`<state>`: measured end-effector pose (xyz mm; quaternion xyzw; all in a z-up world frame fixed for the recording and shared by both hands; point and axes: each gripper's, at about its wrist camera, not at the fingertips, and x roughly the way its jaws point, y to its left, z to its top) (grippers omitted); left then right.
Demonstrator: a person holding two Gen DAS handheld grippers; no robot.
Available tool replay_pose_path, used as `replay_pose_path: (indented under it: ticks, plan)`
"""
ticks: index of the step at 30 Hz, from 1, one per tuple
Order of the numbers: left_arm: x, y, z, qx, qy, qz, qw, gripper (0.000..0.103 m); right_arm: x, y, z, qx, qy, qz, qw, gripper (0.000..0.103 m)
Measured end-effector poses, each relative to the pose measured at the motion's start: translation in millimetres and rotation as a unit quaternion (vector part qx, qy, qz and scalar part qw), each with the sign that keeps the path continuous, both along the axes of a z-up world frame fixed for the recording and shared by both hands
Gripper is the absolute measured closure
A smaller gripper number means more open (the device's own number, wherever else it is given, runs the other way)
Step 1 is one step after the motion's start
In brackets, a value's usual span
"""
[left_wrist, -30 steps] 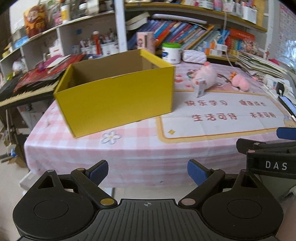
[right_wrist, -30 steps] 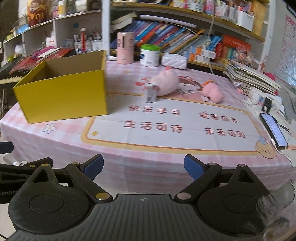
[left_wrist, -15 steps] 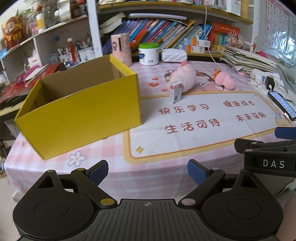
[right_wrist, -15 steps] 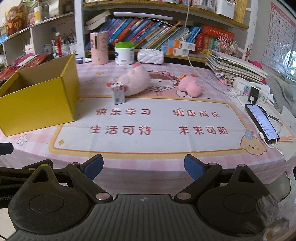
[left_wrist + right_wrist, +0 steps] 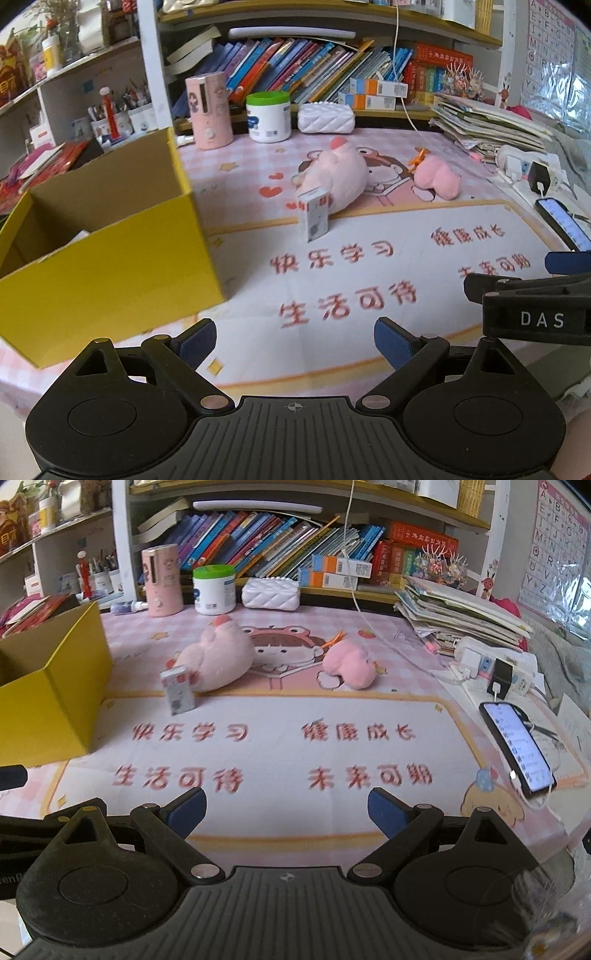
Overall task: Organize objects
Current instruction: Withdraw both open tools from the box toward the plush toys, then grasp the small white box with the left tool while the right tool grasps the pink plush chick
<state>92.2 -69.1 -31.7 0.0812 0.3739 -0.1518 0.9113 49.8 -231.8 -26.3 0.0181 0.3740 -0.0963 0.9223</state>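
Table (image 5: 369,236): cluttered, shelves behind.
Left wrist: left gripper (image 5: 295,338) spread wide, empty; yellow box (image 5: 110,273) near left.
Right wrist: right gripper (image 5: 286,808) wide, empty; small carton (image 5: 178,695) upright against big plush (image 5: 218,657).
Risk: nudged carton might topple.

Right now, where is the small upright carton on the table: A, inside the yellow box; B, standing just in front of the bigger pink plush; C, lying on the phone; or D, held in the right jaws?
B: the small carton stands upright on the mat, right before the bigger pink plush, outside the yellow box.
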Motion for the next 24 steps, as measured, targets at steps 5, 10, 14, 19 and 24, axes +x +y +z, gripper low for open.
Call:
replay_pose_path:
  ticks: [5,10,14,19,24]
  plan:
    - [18,-18,2,-0.003,0.002,0.011,0.9999,0.009,24,-21,1,0.001,0.001,0.007,1.0,0.008]
    - [33,-37,7,-0.003,-0.006,0.023,0.9997,0.009,47,-40,5,0.005,-0.003,0.02,1.0,0.008]
    - [46,-53,8,0.0,-0.006,0.031,0.9995,0.009,64,-58,7,0.007,-0.007,0.028,1.0,0.008]
    - [61,-76,7,0.008,-0.007,0.039,0.9992,0.009,86,-82,5,0.011,-0.008,0.033,0.999,0.009]
    - [72,-89,8,0.018,-0.02,0.057,0.998,0.009,108,-106,1,0.018,-0.012,0.029,0.999,0.011]
